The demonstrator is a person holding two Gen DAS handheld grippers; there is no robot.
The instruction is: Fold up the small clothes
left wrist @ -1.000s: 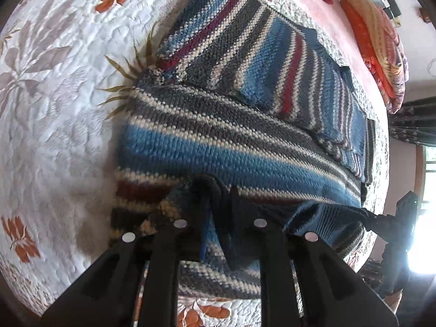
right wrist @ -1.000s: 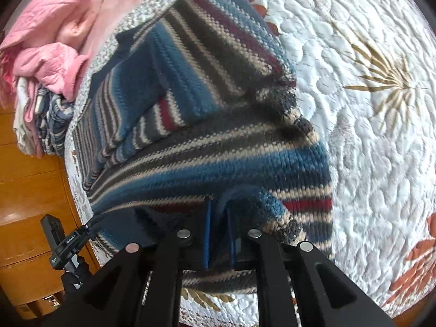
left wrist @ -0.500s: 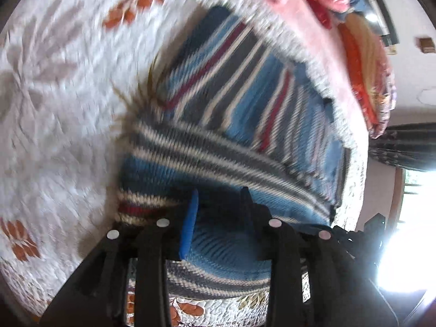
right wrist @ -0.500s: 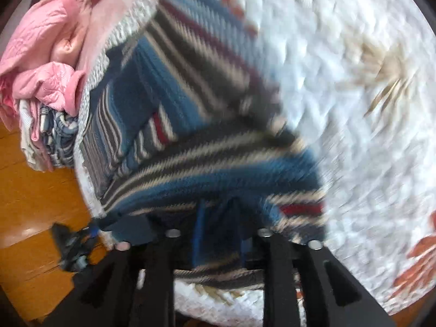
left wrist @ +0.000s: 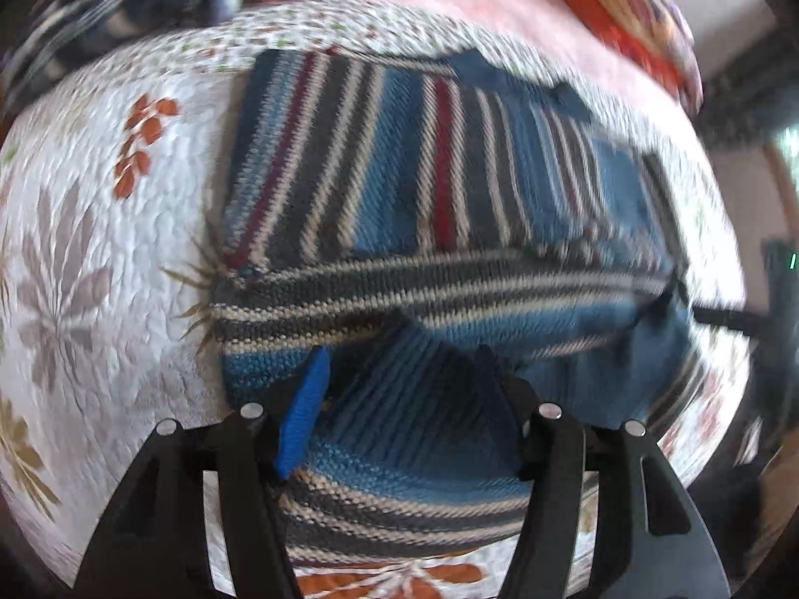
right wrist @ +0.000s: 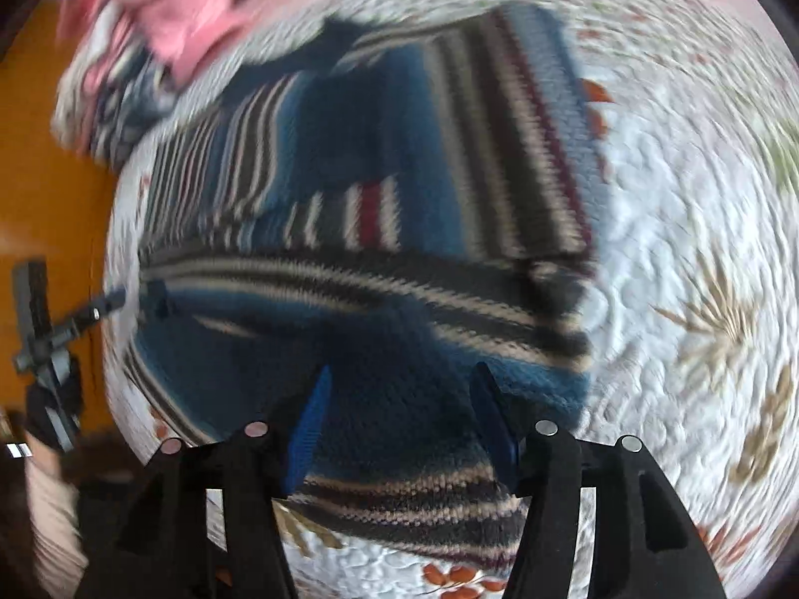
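On the quilt (left wrist: 90, 229) lies the striped sweater (left wrist: 449, 189), partly folded, its near edge doubled over. Above that edge, my left gripper (left wrist: 399, 379) is spread wide, holding nothing. My right gripper (right wrist: 399, 399) is just as wide and empty over the same fold. Pink clothes (right wrist: 190, 10) sit beyond.

- The quilt (right wrist: 699, 209) lay bare to the right of the striped sweater (right wrist: 399, 259), giving free room there.
- A pile of clothes (right wrist: 165, 25) closed the far left edge of the bed.
- On the left side, bare quilt (left wrist: 90, 249) lay open beside the sweater (left wrist: 424, 189).
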